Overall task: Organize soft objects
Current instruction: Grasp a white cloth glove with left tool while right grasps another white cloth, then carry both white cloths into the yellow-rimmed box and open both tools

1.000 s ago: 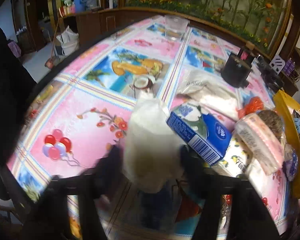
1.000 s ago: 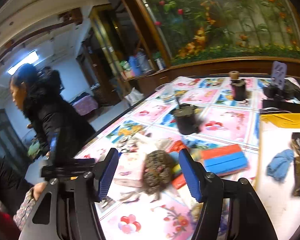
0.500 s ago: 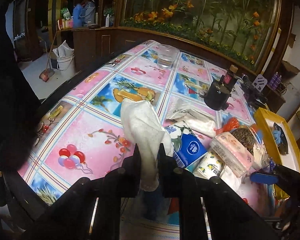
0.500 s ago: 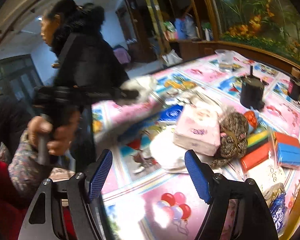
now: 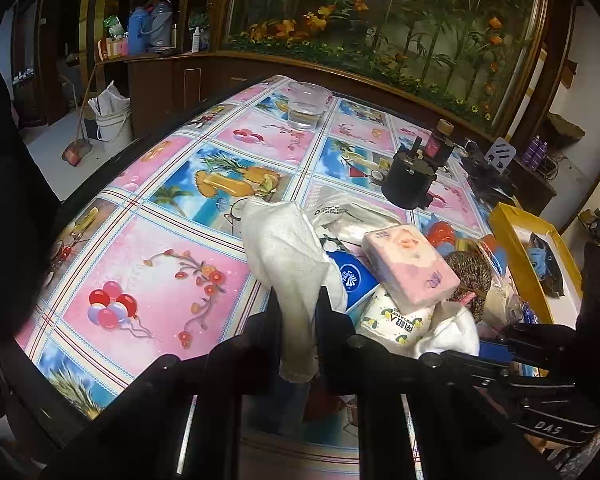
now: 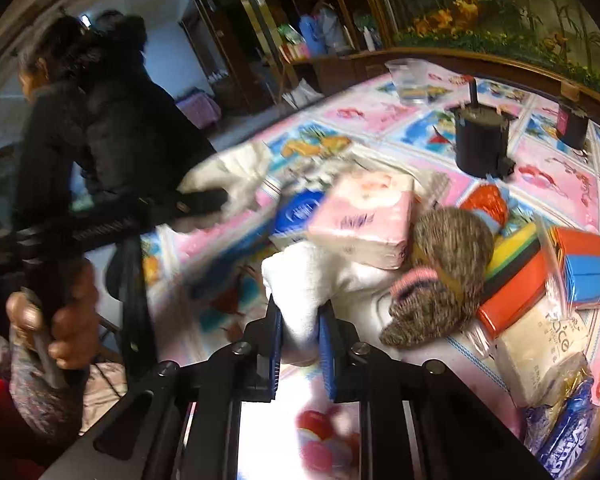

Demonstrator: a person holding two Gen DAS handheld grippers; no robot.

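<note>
**A:** What could go wrong from this position?

**B:** Both tools grip soft cloth close to a crowded pile. The left gripper [image 5: 299, 312] holds a white cloth [image 5: 288, 252] by a narrow fold, most of the fabric standing free above the fingers. A pinch that small may slip if the tool swings fast, and the loose part could brush the pink tissue pack [image 5: 410, 268] or the blue tissue pack [image 5: 350, 280] just beside it and drag them over the patterned tablecloth [image 5: 160, 280].

**A:** And the right side?

**B:** The right gripper [image 6: 300, 344] bites a second white towel [image 6: 304, 280] whose far part appears to lie under the pink tissue pack [image 6: 364, 220], beside the brown knitted item [image 6: 440, 280]. Pulled upward, the towel would likely tip the pack or tumble its neighbours, the coloured sponges [image 6: 540, 276] among them. The right wrist view is blurred, so how far under the pack the towel runs cannot be told.

**A:** State of the tongs?

**B:** Left: fingers drawn nearly together, clamped on the cloth fold, which is raised above the tablecloth, left of the pile. Right: blue pads [image 6: 275, 344] close together, clamped on the towel's near end, at the front edge of the pile.

**A:** Any destination visible?

**B:** A yellow-rimmed box [image 5: 516, 264] at the pile's right already holds a blue cloth; it is probably the receiving place.
</note>
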